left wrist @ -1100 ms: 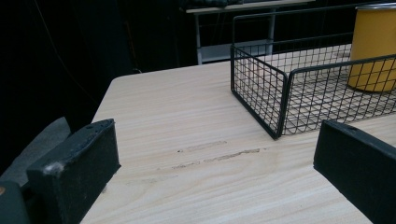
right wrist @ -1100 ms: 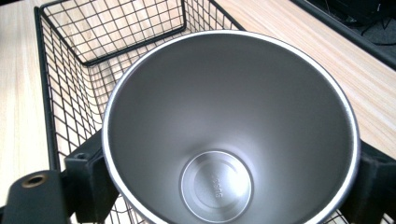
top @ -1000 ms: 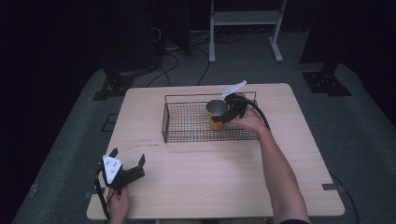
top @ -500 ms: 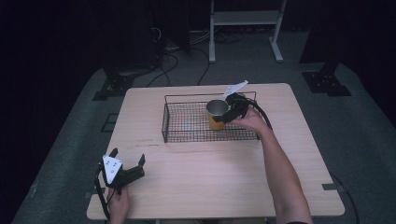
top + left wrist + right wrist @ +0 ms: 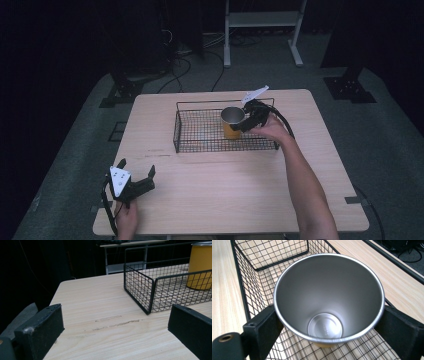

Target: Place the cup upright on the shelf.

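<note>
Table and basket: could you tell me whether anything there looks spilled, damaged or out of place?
Nothing spilled or broken. The cup stands upright and empty in the basket, right gripper around it. Only faint scuff marks on the table near the basket stand out.

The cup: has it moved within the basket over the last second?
No. The cup sits at the same spot against the basket, right of centre near the far wall, with the right gripper around it.
</note>
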`<state>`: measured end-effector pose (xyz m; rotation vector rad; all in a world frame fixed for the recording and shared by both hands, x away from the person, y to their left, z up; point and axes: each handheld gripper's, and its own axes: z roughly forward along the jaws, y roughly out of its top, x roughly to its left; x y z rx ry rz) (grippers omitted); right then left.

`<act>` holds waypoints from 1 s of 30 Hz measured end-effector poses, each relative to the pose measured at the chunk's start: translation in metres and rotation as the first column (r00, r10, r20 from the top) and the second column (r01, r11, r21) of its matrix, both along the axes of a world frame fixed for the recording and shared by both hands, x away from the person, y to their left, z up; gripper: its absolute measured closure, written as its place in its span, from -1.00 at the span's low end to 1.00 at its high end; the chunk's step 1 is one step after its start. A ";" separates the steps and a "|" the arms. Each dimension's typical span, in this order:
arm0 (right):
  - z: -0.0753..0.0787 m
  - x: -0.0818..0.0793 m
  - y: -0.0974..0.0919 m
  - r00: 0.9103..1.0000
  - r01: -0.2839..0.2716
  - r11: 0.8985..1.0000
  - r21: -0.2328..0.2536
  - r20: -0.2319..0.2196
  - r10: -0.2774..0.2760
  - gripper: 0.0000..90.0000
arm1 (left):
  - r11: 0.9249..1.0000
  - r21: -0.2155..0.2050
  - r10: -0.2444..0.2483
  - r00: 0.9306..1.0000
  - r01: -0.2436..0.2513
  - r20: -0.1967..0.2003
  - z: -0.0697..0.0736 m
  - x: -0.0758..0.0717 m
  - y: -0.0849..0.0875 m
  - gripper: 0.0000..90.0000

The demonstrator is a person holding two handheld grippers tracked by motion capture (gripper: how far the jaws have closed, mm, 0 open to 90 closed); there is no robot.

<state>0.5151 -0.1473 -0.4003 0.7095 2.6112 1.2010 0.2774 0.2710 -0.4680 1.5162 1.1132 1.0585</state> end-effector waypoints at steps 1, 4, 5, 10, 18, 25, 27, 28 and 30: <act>0.000 0.000 -0.001 1.000 0.001 1.000 -0.003 0.001 -0.001 -0.81 | 1.000 0.000 0.000 1.000 0.000 0.000 0.000 0.000 0.000 -1.00; 0.002 -0.002 -0.005 1.000 0.001 1.000 -0.005 0.001 -0.001 -0.81 | 1.000 0.000 0.000 1.000 0.000 0.000 0.000 0.000 0.000 -1.00; 0.004 -0.004 -0.009 1.000 0.004 1.000 0.001 0.001 -0.004 -0.81 | 1.000 0.001 0.000 1.000 0.000 0.001 0.000 0.000 0.000 -1.00; 0.006 -0.007 -0.017 1.000 0.011 1.000 -0.002 0.004 -0.011 -0.81 | 1.000 0.002 0.000 1.000 0.000 0.000 0.000 0.000 0.000 -1.00; 0.009 -0.014 -0.027 1.000 0.010 1.000 0.022 0.011 -0.011 -0.81 | 1.000 0.001 0.001 1.000 -0.001 0.000 0.000 0.000 0.000 -1.00; 0.015 -0.019 -0.031 1.000 -0.001 0.999 0.040 0.020 0.000 -0.81 | 1.000 -0.001 0.005 1.000 -0.005 -0.001 0.000 0.000 0.000 -1.00; 0.018 -0.021 -0.033 1.000 -0.004 0.999 0.047 0.022 0.003 -0.81 | 1.000 0.000 0.006 1.000 -0.006 -0.002 0.000 0.001 0.000 -1.00; 0.020 -0.022 -0.035 1.000 -0.005 0.999 0.053 0.022 0.003 -0.81 | 1.000 0.001 0.006 1.000 -0.006 -0.002 0.000 0.001 0.000 -1.00; 0.022 -0.024 -0.039 1.000 -0.007 0.998 0.056 0.024 0.005 -0.81 | 1.000 0.002 0.006 1.000 -0.006 -0.002 0.000 0.001 0.000 -1.00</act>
